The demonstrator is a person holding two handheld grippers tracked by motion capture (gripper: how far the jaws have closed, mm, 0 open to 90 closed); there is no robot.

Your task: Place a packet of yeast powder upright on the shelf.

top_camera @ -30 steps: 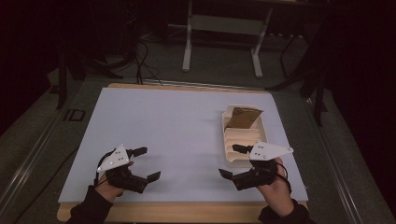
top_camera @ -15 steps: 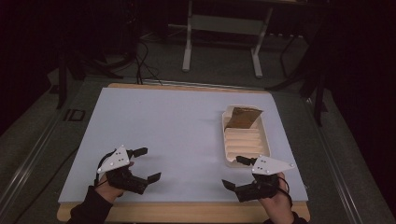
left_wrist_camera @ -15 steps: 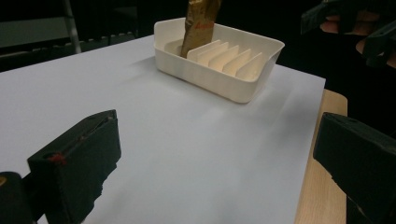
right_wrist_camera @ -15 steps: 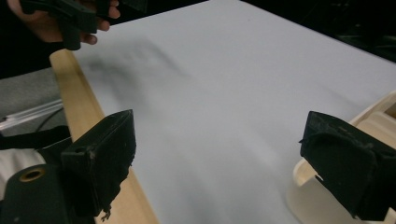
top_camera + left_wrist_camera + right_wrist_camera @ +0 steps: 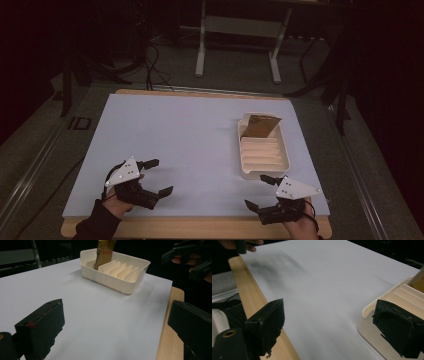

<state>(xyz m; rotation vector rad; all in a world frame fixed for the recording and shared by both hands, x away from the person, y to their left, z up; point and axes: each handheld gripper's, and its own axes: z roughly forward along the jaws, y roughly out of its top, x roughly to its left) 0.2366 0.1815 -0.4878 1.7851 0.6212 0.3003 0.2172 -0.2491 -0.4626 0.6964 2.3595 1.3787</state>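
— What's on the table in front of you?

— A cream tray (image 5: 263, 172) with ribbed slots, long side running away from me, at about two o'clock from the table's centre. A brown packet (image 5: 260, 126) stands in its far end, leaning against the first rib. In my left gripper view the same packet (image 5: 104, 252) rises upright out of the tray's (image 5: 113, 281) far corner, its top cut off by the frame.

— What is the tray sitting on?

— A pale blue-white sheet (image 5: 190, 150) that covers nearly the whole tabletop. The wooden table edge (image 5: 200, 226) shows as a strip along my side.

— And your tongs?

— My right gripper (image 5: 260, 192) is at about six o'clock from the tray, just beside its near end, over the sheet's near right corner. Its jaws are spread wide and released, nothing between them. In the right gripper view one jaw sits in front of the tray's near rim (image 5: 372, 308) and the other over the wooden edge (image 5: 249, 292).

— The left one?

— My left gripper (image 5: 157, 176) is at about seven o'clock from the table's centre, well apart from the tray, also near the front edge. Its jaws are parted wide too, holding nothing; bare sheet (image 5: 105, 315) lies between them in the left gripper view
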